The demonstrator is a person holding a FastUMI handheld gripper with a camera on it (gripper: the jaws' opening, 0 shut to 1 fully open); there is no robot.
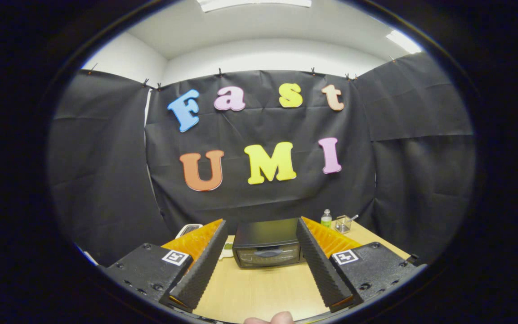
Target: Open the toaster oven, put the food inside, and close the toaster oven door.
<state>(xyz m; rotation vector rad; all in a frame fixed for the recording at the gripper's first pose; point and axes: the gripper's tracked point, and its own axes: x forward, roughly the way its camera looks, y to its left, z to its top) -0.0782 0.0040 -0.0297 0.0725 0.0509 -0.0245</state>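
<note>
A black toaster oven (266, 243) stands on the wooden table (259, 288), door shut, its handle across the glass front. My gripper (262, 258) is open, fingers spread wide, and the oven sits ahead of and between the fingertips, some way off. Nothing is held between the fingers. Just left of the oven, mostly hidden behind the left finger, a white plate edge with something green (227, 249) peeks out; I cannot tell what food it is.
A small clear bottle with a green label (326, 218) and a clear container with a utensil (343, 223) stand at the table's back right. A white object (188, 230) lies back left. A fingertip of the person's hand (270, 318) shows at the near edge.
</note>
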